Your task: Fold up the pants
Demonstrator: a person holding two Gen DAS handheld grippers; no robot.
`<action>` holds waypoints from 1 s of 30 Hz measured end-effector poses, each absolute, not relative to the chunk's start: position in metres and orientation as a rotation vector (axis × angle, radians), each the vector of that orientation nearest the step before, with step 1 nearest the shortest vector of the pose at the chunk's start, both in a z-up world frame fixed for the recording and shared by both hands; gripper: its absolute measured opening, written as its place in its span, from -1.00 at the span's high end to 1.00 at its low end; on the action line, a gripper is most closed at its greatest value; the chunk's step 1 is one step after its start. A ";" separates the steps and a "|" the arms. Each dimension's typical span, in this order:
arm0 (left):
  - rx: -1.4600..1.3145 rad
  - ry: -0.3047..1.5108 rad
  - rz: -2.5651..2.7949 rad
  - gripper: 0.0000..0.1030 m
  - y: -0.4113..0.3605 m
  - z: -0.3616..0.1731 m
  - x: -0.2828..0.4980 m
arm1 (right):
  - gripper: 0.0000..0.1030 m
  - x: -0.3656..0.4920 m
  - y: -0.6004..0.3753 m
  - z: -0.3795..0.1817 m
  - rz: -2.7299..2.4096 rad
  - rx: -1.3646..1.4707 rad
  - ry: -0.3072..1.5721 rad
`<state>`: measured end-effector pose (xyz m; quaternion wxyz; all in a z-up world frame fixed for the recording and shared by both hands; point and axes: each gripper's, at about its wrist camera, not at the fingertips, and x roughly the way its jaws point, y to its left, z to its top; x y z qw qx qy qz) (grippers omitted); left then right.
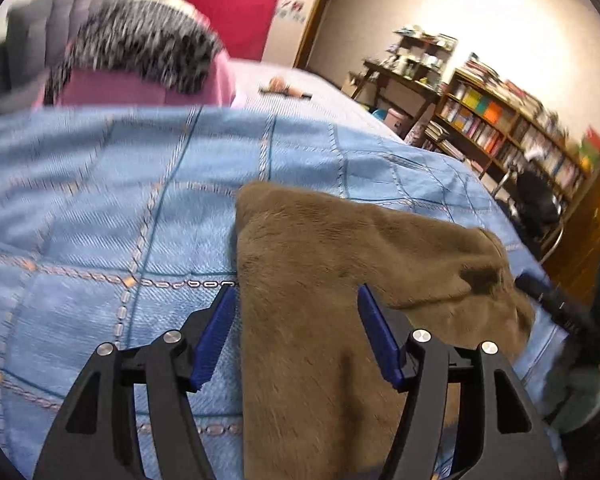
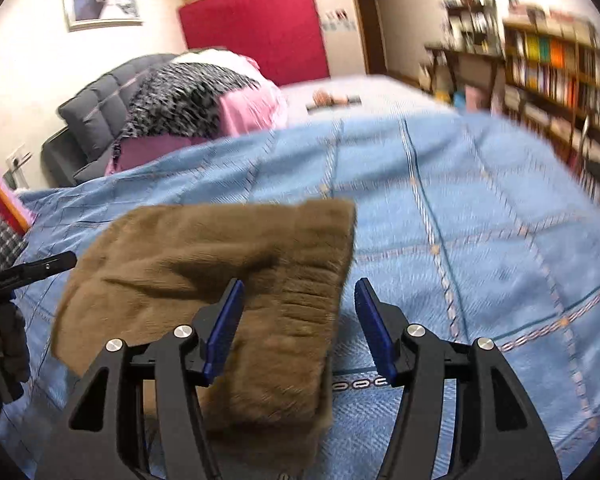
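Brown fleece pants point(image 1: 340, 280), folded, lying on blue quilted bedspread point(image 1: 100, 200). Left gripper point(image 1: 298, 336): fingers apart, cloth between, unpinched. Right gripper point(image 2: 300, 328): fingers apart, fold edge at its 9 o'clock. Judgement: lift both clear level, so no pad drags the fold open.

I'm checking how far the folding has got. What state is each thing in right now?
Brown pants: folded into a thick stack, lying flat on the bed, not gripped.
Left claw: open, fingers either side of the pants' edge, pads not pressing.
Right claw: open, over the pants' corner, pads not pressing.
Blue bedspread: spread over the bed, slightly wrinkled.
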<state>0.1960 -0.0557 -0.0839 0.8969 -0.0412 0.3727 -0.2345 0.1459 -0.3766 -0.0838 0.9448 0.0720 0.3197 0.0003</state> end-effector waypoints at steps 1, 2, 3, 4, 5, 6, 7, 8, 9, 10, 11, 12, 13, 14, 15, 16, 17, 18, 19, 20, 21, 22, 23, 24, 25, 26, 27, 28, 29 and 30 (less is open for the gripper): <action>-0.058 0.755 -0.493 -0.28 -0.061 -0.081 0.189 | -0.14 0.140 -0.370 -0.081 0.023 0.122 0.638; -0.026 0.742 -0.497 -0.28 -0.067 -0.082 0.180 | -0.14 0.137 -0.361 -0.081 0.051 0.098 0.636; -0.002 0.736 -0.497 -0.28 -0.071 -0.084 0.174 | -0.14 0.135 -0.355 -0.083 0.070 0.082 0.643; 0.020 0.732 -0.498 -0.29 -0.073 -0.087 0.172 | -0.14 0.134 -0.349 -0.088 0.090 0.065 0.656; 0.044 0.734 -0.503 -0.29 -0.078 -0.092 0.167 | -0.14 0.133 -0.343 -0.095 0.103 0.039 0.675; 0.052 0.747 -0.505 -0.28 -0.081 -0.098 0.167 | -0.14 0.135 -0.338 -0.103 0.093 0.017 0.693; 0.053 0.763 -0.502 -0.28 -0.083 -0.105 0.169 | -0.14 0.138 -0.337 -0.110 0.079 0.009 0.713; 0.041 0.783 -0.502 -0.28 -0.083 -0.114 0.171 | -0.15 0.139 -0.341 -0.119 0.061 0.028 0.739; 0.033 0.791 -0.509 -0.31 -0.083 -0.120 0.173 | -0.15 0.141 -0.346 -0.126 0.054 0.054 0.750; 0.030 0.794 -0.513 -0.31 -0.084 -0.125 0.172 | -0.15 0.142 -0.351 -0.132 0.056 0.074 0.754; 0.036 0.792 -0.515 -0.31 -0.083 -0.129 0.172 | -0.15 0.143 -0.352 -0.135 0.058 0.077 0.756; 0.051 0.786 -0.517 -0.31 -0.085 -0.130 0.172 | -0.15 0.142 -0.354 -0.137 0.056 0.079 0.758; 0.063 0.780 -0.514 -0.31 -0.086 -0.130 0.170 | -0.15 0.143 -0.354 -0.138 0.055 0.082 0.760; 0.073 0.778 -0.510 -0.31 -0.087 -0.130 0.169 | -0.15 0.143 -0.353 -0.139 0.053 0.076 0.761; 0.077 0.780 -0.504 -0.31 -0.088 -0.130 0.170 | -0.15 0.144 -0.352 -0.140 0.053 0.070 0.763; 0.073 0.784 -0.501 -0.31 -0.089 -0.130 0.171 | -0.15 0.143 -0.351 -0.140 0.054 0.069 0.763; 0.070 0.787 -0.496 -0.32 -0.090 -0.130 0.171 | -0.15 0.145 -0.351 -0.142 0.058 0.074 0.764; 0.070 0.788 -0.490 -0.32 -0.090 -0.130 0.170 | -0.16 0.145 -0.352 -0.143 0.059 0.079 0.764; 0.072 0.789 -0.480 -0.34 -0.091 -0.128 0.168 | -0.16 0.143 -0.352 -0.143 0.057 0.080 0.762; 0.079 0.791 -0.464 -0.36 -0.092 -0.126 0.166 | -0.16 0.141 -0.351 -0.140 0.048 0.077 0.759; 0.087 0.793 -0.442 -0.40 -0.094 -0.122 0.162 | -0.16 0.138 -0.349 -0.136 0.040 0.074 0.753; 0.093 0.794 -0.430 -0.44 -0.094 -0.119 0.159 | -0.18 0.134 -0.346 -0.131 0.034 0.074 0.746; 0.101 0.794 -0.417 -0.47 -0.094 -0.116 0.155 | -0.22 0.128 -0.344 -0.125 0.034 0.085 0.737; 0.117 0.793 -0.395 -0.53 -0.093 -0.114 0.151 | -0.40 0.122 -0.341 -0.118 0.043 0.107 0.728; 0.127 0.791 -0.375 -0.59 -0.092 -0.112 0.146 | -0.55 0.116 -0.340 -0.112 0.054 0.130 0.713; 0.129 0.790 -0.362 -0.59 -0.091 -0.110 0.142 | -0.58 0.108 -0.339 -0.103 0.059 0.150 0.691; 0.124 0.793 -0.349 -0.59 -0.090 -0.109 0.137 | -0.58 0.102 -0.336 -0.098 0.054 0.153 0.678; 0.120 0.798 -0.339 -0.60 -0.088 -0.107 0.132 | -0.60 0.097 -0.333 -0.094 0.049 0.151 0.670; 0.116 0.799 -0.333 -0.60 -0.088 -0.104 0.127 | -0.62 0.092 -0.330 -0.090 0.038 0.144 0.667; 0.114 0.798 -0.332 -0.65 -0.086 -0.103 0.123 | -0.68 0.087 -0.328 -0.087 0.032 0.137 0.668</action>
